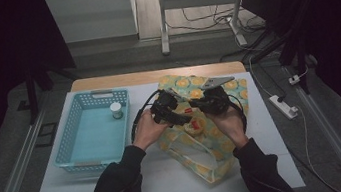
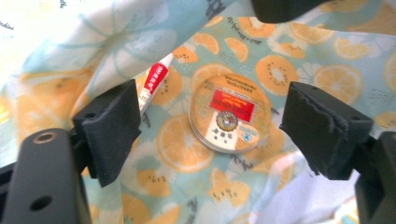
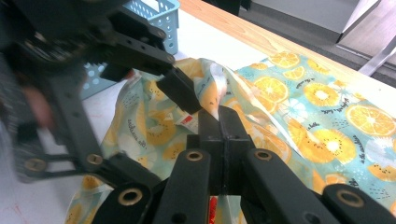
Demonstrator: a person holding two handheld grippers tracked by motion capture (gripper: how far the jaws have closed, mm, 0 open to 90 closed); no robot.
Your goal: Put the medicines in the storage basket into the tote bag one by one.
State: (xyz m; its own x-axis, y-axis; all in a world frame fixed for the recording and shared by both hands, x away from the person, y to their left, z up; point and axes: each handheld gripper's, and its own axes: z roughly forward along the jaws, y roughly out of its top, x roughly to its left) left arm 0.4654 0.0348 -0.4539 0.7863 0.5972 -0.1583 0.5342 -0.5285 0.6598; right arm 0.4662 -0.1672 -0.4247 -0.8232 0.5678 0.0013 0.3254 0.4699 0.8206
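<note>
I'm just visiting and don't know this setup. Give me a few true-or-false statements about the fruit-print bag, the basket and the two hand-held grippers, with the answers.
1. The left gripper hangs with its jaws spread wide over a round tin inside the fruit-print bag. True.
2. The right gripper is open and touches nothing. False: its jaws are shut on the bag's fabric edge.
3. A small white-capped jar stands in the blue basket. True.
4. The basket lies to the right of the bag in the high view. False: it lies to the left.
5. A red-and-white tube lies in the bag beside the tin. True.
</note>
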